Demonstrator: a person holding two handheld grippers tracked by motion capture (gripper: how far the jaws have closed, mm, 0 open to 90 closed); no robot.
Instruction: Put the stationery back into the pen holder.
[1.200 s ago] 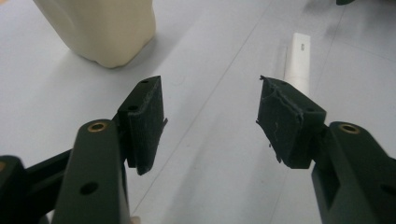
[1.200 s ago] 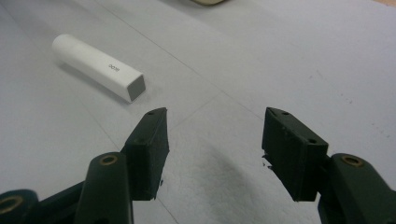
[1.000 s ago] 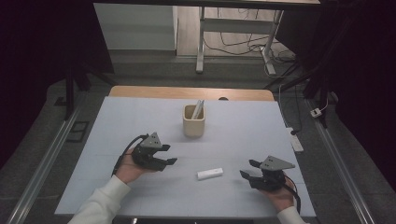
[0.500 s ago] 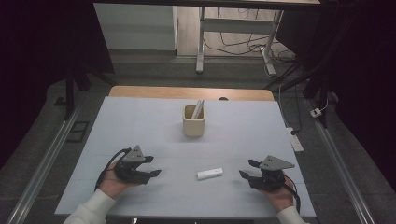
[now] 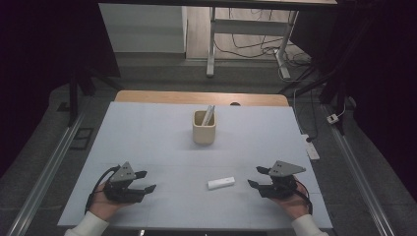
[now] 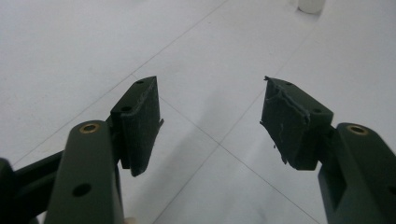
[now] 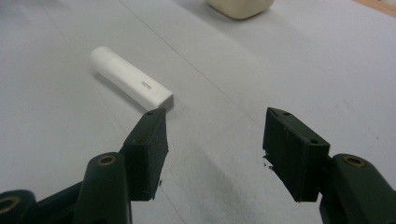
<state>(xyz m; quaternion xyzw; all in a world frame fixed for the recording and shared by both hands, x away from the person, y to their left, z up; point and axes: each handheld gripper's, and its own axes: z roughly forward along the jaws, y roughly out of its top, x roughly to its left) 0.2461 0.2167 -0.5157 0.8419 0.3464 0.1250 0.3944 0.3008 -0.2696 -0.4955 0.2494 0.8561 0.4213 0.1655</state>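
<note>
White oblong stick (image 5: 221,183) — flat on the table, free of either gripper

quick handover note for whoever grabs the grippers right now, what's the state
Left gripper: open, holding nothing, low over the table at its near left.
Right gripper: open, holding nothing, at the near right, jaws pointing toward the white stick.
The white stick lies flat on the table between the two grippers, closer to the right one, touched by neither.
The beige cup stands upright mid-table with one similar stick leaning inside.
Done, by the look of it: one stick in the cup.
Left, probably: grasp the loose stick, likely with the right gripper, and put it in the cup.
</note>
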